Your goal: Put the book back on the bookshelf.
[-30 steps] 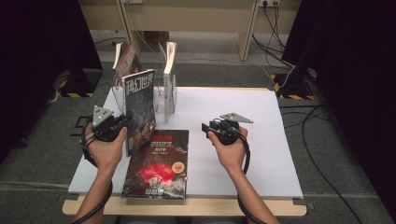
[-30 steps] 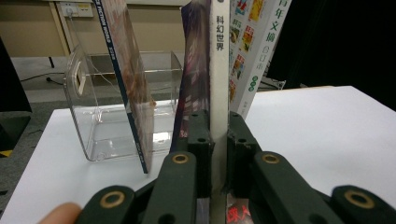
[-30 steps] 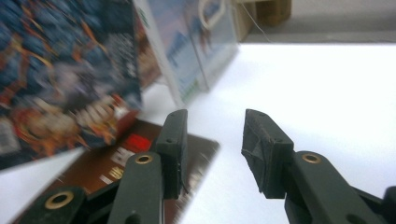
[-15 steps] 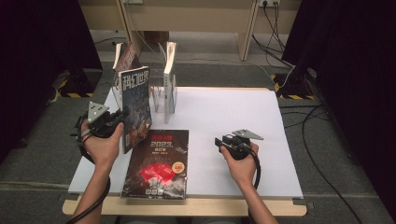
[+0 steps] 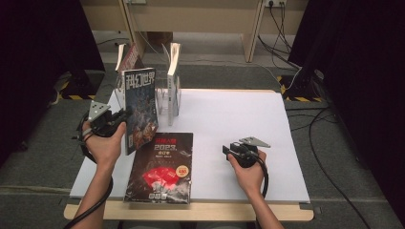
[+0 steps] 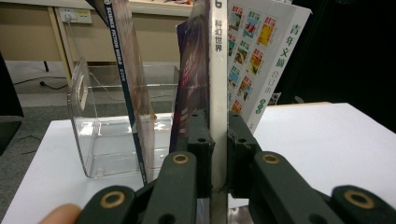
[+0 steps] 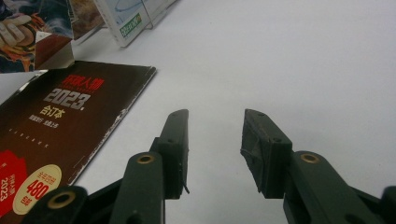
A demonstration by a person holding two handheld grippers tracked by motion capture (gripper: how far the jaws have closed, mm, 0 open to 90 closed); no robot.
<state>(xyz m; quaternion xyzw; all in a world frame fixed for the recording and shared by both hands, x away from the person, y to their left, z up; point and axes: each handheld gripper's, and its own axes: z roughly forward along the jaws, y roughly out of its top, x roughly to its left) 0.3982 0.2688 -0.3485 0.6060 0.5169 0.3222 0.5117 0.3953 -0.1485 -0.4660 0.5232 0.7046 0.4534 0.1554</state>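
clear plastic rack (image 5: 165, 98): upper left, crowded already
left hand-held gripper (image 6: 218, 140): clamped on upright magazine (image 5: 140, 109)
right hand-held gripper (image 7: 215, 140): jaws apart, nothing held
risk: magazine could get snagged on the rack wall and bent

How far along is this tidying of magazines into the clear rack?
Two magazines already stand in the clear rack. In hand: the left tool is clamped on the spine of an upright blue magazine beside the rack, not yet slotted in. Left: the dark 2023 magazine lies flat on the white table, with the right tool open and empty beside it.
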